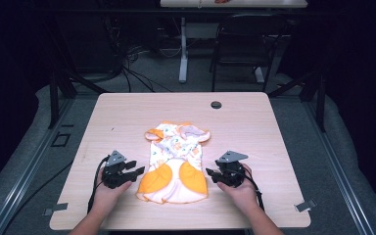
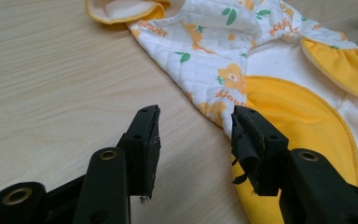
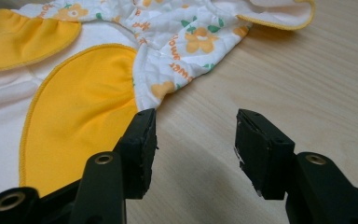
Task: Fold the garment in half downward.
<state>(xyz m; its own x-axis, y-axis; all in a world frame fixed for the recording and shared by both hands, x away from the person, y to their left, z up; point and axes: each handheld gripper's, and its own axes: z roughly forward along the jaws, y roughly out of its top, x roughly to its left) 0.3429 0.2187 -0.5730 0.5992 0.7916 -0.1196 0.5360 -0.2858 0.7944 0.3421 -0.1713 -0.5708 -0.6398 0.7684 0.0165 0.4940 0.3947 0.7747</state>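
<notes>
A small quilted baby garment (image 1: 175, 161), white with orange flowers and yellow panels, lies flat on the pale wooden desk (image 1: 254, 122). Everything here is placed relative to that garment. I hold one tool in each hand, resting low on the desk at the garment's near end, one on either side, so I can take both side edges at once. My left tool (image 1: 136, 170) sits just left of the near yellow panel, released, its jaws standing apart with nothing between them; in the left gripper view one jaw hovers right at the cloth's edge. My right tool (image 1: 211, 175) sits just right of the opposite yellow panel, also released and empty, one jaw just beside the hem. I judge the matched, mirrored approach is meant for lifting or folding the garment evenly.
</notes>
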